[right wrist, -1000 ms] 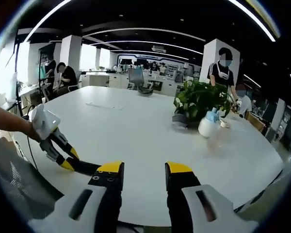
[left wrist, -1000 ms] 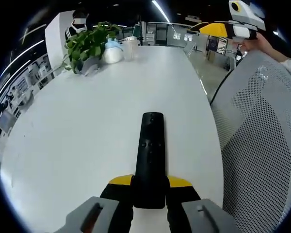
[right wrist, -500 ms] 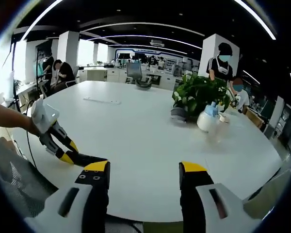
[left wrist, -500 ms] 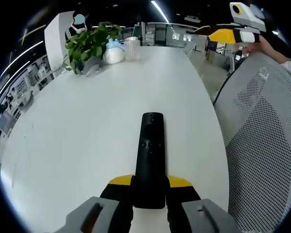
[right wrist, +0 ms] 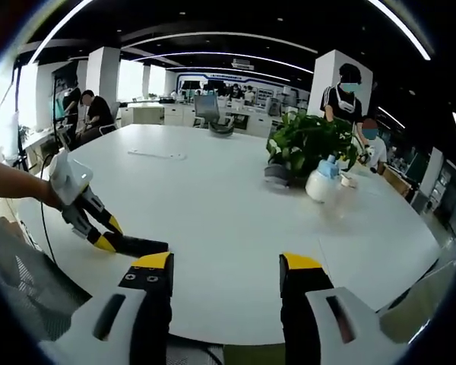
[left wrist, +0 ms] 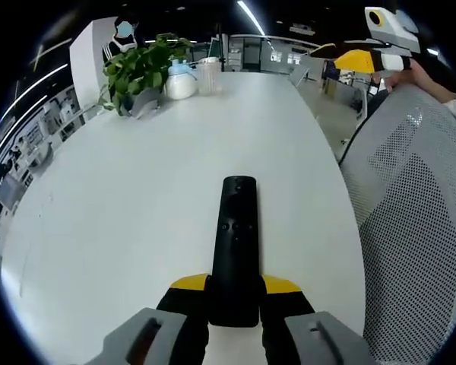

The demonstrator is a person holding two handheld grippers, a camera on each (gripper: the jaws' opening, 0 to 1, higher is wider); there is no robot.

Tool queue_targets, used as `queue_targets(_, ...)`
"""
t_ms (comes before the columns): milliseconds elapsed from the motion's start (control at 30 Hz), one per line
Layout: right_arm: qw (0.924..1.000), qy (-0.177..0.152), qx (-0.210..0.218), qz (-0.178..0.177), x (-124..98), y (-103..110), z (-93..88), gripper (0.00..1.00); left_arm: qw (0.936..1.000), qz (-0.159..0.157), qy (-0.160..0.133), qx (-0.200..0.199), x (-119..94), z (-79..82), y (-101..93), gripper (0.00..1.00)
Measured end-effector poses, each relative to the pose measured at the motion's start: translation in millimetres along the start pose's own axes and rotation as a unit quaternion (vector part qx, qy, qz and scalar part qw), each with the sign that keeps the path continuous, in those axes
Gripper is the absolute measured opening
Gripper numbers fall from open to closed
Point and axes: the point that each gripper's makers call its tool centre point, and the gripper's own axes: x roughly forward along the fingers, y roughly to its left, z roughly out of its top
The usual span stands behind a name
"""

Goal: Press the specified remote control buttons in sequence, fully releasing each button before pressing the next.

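A long black remote control [left wrist: 235, 243] points away from me over the white table [left wrist: 137, 190]. My left gripper [left wrist: 235, 293] is shut on the remote control's near end, its yellow-tipped jaws pressed to both sides. In the right gripper view the left gripper [right wrist: 99, 232] shows at the left with the remote control [right wrist: 140, 245] sticking out of it, held by a person's hand. My right gripper [right wrist: 226, 277] hovers above the table's near edge, open and holding nothing. In the left gripper view the right gripper [left wrist: 357, 57] hangs at the top right, well away from the remote.
A potted green plant [left wrist: 140, 72], a white spray bottle [left wrist: 180, 82] and a clear cup [left wrist: 207, 74] stand at the table's far end. A mesh office chair [left wrist: 410, 228] sits to the right of the table. People stand beyond the plant.
My right gripper opened wider between the earliest frame and half a second ago and has drifted a little. The left gripper keeps hold of the remote without moving it.
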Motion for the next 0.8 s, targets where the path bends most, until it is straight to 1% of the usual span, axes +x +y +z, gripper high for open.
queue_targets(200,1.0,0.007,-0.003,-0.003,0,-1,-2.7,0.55,1.0,0.0,-0.002,-0.001,1,1.3,7.8,0.25)
queue_targets(333,0.9999,0.012,-0.003,0.0,1,0,-4.2,0.54,1.0,0.003,-0.004,-0.005,2,2.6,12.7,0.25)
queue_targets(467,0.9998,0.016,-0.009,0.004,2,2,-5.4,0.54,1.0,0.0,-0.004,0.0,2,3.5,14.9,0.25)
queue_targets(800,0.9996,0.025,-0.009,0.005,2,2,-8.2,0.53,0.9999,0.008,0.008,0.013,5,6.9,25.5,0.25)
